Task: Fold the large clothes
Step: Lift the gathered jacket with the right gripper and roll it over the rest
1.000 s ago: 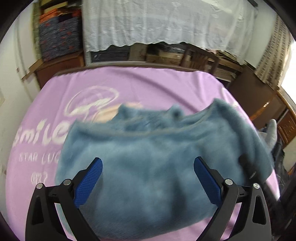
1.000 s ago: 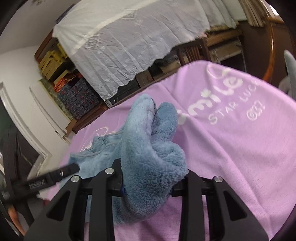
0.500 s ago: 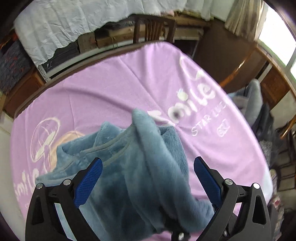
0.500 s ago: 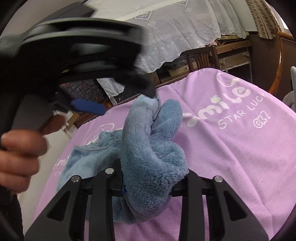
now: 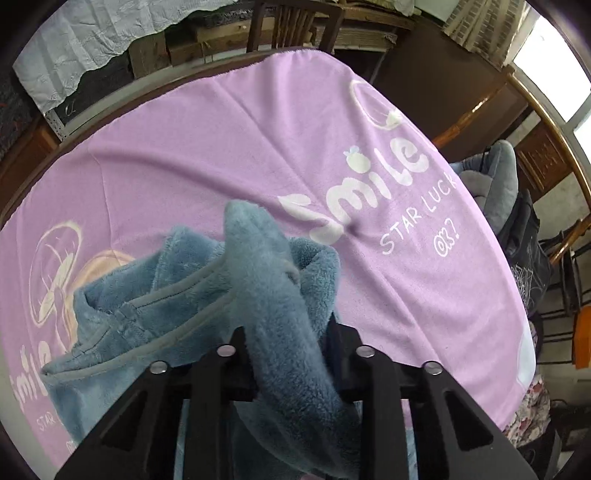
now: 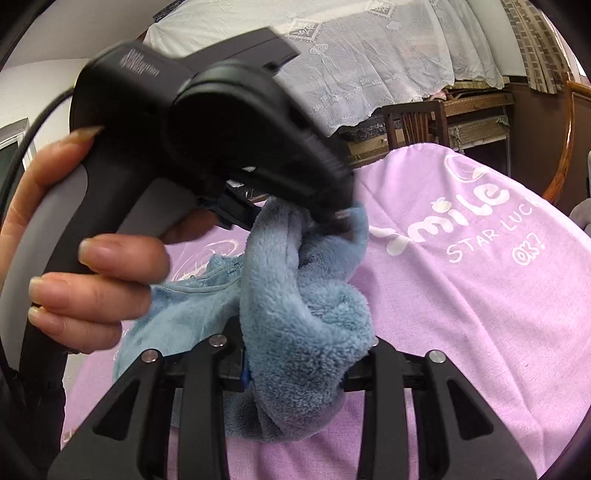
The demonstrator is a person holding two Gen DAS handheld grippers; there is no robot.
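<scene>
A blue fleece garment (image 5: 258,266) lies bunched on a purple "Smile" cloth (image 5: 258,129) that covers the table. My left gripper (image 5: 286,328) points steeply down and its jaws are closing on a raised fold of the fleece, which fills the gap between them. In the right wrist view the left gripper (image 6: 295,218) bites the top of that same fold, with a person's hand (image 6: 92,277) on its handle. My right gripper (image 6: 303,343) is shut on a thick bunch of the fleece (image 6: 314,314) just below it, above the purple cloth (image 6: 461,314).
A wooden chair (image 5: 295,22) and a shelf under a white lace cloth (image 6: 369,55) stand behind the table. A heap of grey clothing (image 5: 498,181) lies off the right edge, by a wooden rail (image 5: 480,107).
My left gripper swung over from the spread fleece to the raised fold next to the right gripper, and its wide-open jaws came together on it. The right gripper kept still.
</scene>
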